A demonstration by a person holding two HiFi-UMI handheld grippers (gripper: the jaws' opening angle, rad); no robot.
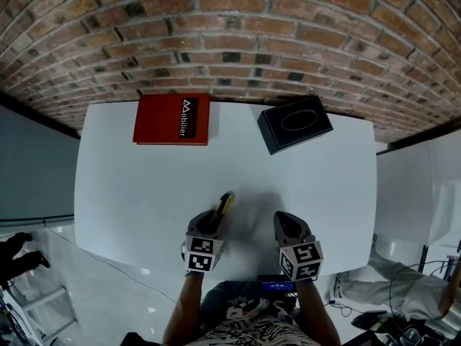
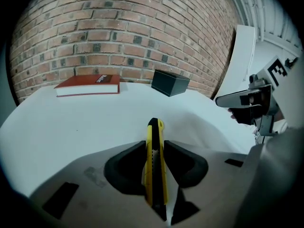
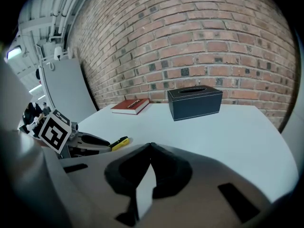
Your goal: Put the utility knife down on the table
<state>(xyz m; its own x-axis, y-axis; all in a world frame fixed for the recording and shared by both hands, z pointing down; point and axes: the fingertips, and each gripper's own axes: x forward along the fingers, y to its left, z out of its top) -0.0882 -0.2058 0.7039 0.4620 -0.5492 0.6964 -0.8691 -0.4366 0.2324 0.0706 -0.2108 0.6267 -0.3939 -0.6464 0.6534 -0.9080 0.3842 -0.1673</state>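
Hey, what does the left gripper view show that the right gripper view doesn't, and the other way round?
Only the left gripper view: the left hand-held gripper with its jaws clamped on the utility knife, whose yellow-and-black body is seen along its length. Only the right gripper view: the right hand-held gripper with its jaws together on nothing, plus the left one's marker cube. Both: the red book, the black box, the white table, the brick wall, and at least part of the knife.
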